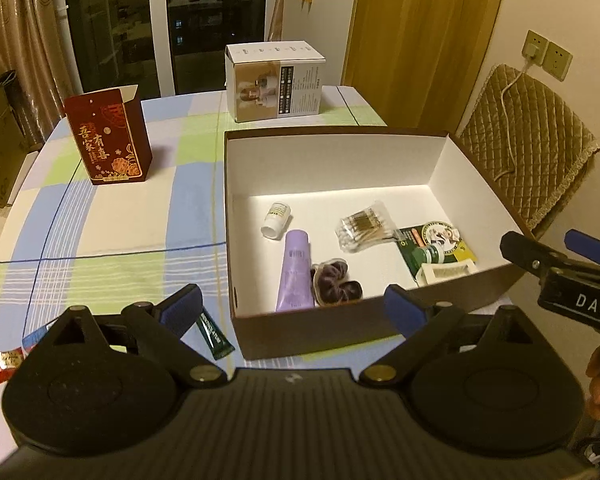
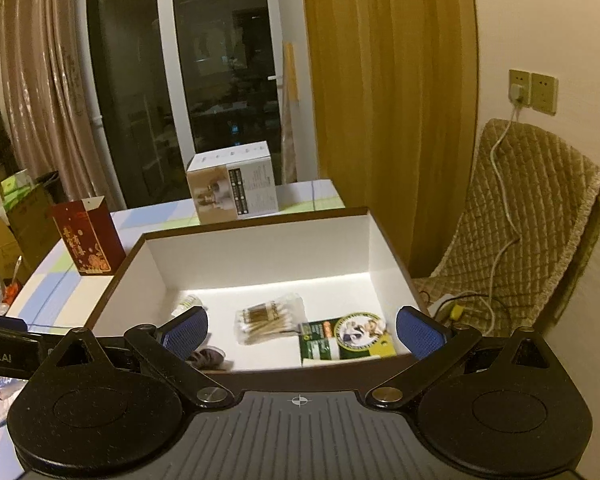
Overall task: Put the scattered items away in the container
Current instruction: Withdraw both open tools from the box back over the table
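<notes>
Left claw [image 1: 292, 308] agape, tube [image 1: 296, 276] lengthwise (boxed)

Matt white card lines the brown box [image 1: 340, 160] on a checked cloth tablecloth [image 1: 120, 232].

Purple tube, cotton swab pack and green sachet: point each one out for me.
Purple tube [image 1: 296, 270], left wrist view, middle of its body.
Cotton swab pack [image 1: 366, 226], left wrist view, centre of the clear wrapper.
Green sachet [image 1: 215, 336], left wrist view, middle of the packet.
</notes>
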### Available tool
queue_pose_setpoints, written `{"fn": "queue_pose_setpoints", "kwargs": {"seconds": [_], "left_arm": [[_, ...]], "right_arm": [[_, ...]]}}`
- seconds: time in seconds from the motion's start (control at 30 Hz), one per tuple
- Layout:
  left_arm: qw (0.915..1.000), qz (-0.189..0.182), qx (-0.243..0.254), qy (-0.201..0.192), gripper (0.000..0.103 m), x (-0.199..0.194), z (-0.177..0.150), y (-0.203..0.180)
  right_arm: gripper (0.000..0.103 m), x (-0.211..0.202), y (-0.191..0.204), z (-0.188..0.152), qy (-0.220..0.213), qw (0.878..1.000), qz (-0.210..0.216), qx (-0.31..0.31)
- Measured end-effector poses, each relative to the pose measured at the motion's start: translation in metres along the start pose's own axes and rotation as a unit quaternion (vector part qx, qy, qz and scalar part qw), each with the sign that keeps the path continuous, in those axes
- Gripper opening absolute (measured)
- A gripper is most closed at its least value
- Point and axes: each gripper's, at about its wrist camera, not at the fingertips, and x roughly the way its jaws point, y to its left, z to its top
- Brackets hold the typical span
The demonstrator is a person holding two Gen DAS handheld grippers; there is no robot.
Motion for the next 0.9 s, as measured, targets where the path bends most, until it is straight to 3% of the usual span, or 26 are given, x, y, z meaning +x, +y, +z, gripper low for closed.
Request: {"fn": "queue_pose_setpoints", "kwargs": {"seconds": [0.9], "left_arm": [[0.9996,0.002,0.027,0.005,0.096,-0.017,-0.035,-0.012]], "right_arm": [[0.103,-0.014,0.017,-0.045,0.036,0.999,0.011,-0.013]]}}
